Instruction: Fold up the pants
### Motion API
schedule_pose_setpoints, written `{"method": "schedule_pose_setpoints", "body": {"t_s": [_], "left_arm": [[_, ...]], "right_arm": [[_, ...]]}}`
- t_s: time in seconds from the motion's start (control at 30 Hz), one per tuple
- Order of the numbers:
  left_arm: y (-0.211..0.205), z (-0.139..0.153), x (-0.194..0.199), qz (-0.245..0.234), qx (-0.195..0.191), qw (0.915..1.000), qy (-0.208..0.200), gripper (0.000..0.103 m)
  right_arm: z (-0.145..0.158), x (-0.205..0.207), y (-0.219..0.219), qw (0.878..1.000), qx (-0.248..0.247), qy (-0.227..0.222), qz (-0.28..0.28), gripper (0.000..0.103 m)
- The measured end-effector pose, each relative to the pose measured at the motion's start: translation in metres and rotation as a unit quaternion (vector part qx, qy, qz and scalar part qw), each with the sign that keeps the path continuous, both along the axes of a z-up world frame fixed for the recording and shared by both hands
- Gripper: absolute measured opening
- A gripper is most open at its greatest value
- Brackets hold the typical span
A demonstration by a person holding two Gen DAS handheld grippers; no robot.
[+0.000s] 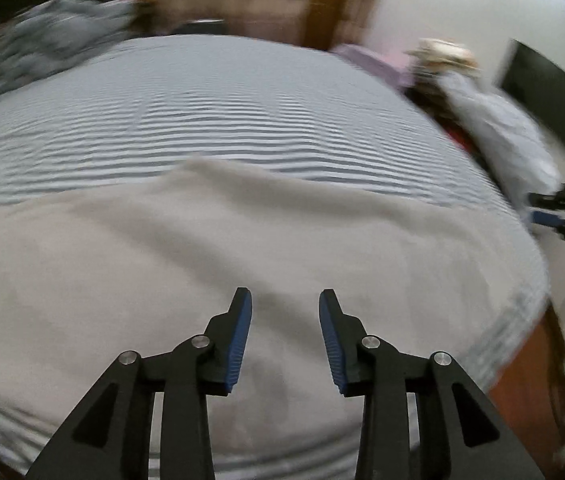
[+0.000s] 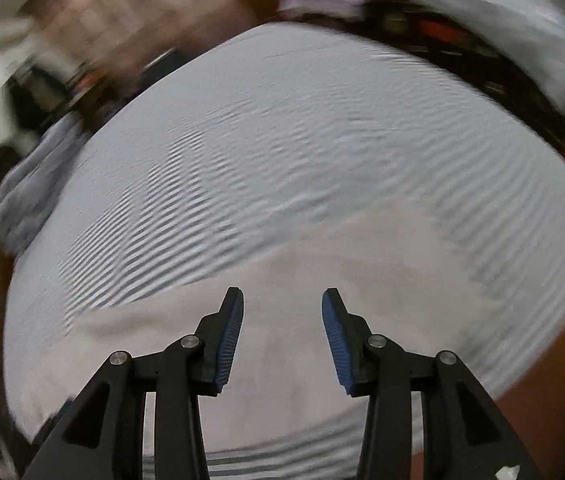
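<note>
Pale beige pants (image 1: 210, 248) lie spread flat on a striped bed sheet (image 1: 222, 112). My left gripper (image 1: 285, 300) hangs above them, its blue-padded jaws apart with nothing between them. In the right wrist view the same pants (image 2: 322, 272) lie below my right gripper (image 2: 282, 300), which also stands open and empty. The right gripper (image 1: 558, 216) shows at the far right edge of the left wrist view, beyond the cloth. Both views are blurred.
A crumpled grey-blue garment (image 1: 54, 40) lies at the far left of the bed. A heap of clothes (image 1: 494, 120) is piled at the right, beside a dark screen (image 1: 550, 100). The wooden bed edge (image 2: 562, 380) runs along the right.
</note>
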State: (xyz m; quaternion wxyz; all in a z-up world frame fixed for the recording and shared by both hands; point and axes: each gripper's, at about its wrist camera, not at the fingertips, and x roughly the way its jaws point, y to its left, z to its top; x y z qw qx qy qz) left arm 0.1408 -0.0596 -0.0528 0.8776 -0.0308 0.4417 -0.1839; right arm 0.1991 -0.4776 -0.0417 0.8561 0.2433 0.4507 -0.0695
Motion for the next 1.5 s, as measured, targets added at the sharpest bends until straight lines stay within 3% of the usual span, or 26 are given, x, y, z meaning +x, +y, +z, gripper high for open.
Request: {"method": "schedule_pose_setpoints", "body": {"t_s": [0.07,0.23,0.37,0.47,0.67,0.8,1.03,1.1,1.27,1.3,1.37,1.5], "left_arm": [[0.015,-0.007,0.012,0.047,0.022,0.9986,0.007,0.036],[0.044,-0.018,0.035,0.125,0.036,0.9914,0.02,0.037],[0.048,-0.036,0.041,0.135,0.041,0.989,0.042,0.039],[0.048,-0.041,0.033,0.128,0.05,0.9902,0.025,0.039],[0.052,-0.053,0.025,0.12,0.056,0.9912,0.006,0.043],[0.057,-0.053,0.026,0.123,0.045,0.9913,0.008,0.043],[0.054,-0.052,0.027,0.125,0.036,0.9916,-0.001,0.044],[0.053,-0.053,0.027,0.124,0.039,0.9915,-0.004,0.045],[0.049,-0.052,0.023,0.12,0.045,0.9918,-0.006,0.047],[0.05,-0.052,0.023,0.12,0.044,0.9919,-0.006,0.047],[0.051,-0.05,0.022,0.12,0.036,0.9921,-0.005,0.047],[0.058,-0.046,0.02,0.132,0.005,0.9912,-0.004,0.047]], "right_arm": [[-0.001,0.03,0.035,0.998,0.024,-0.002,0.057,0.039],[-0.009,0.117,0.153,0.972,0.062,0.022,0.225,0.039],[-0.032,0.176,0.23,0.94,0.094,0.069,0.32,0.039],[-0.053,0.212,0.269,0.924,0.104,0.101,0.353,0.039],[-0.092,0.243,0.312,0.901,0.113,0.149,0.391,0.039],[-0.111,0.242,0.323,0.885,0.116,0.173,0.417,0.039],[-0.121,0.203,0.328,0.834,0.086,0.199,0.507,0.039],[-0.12,0.204,0.328,0.835,0.091,0.183,0.511,0.041],[-0.126,0.232,0.332,0.845,0.192,0.157,0.473,0.042],[-0.125,0.235,0.333,0.848,0.212,0.148,0.464,0.027],[-0.113,0.235,0.333,0.855,0.221,0.116,0.455,0.014],[-0.084,0.221,0.334,0.866,0.18,0.068,0.461,0.011]]}}
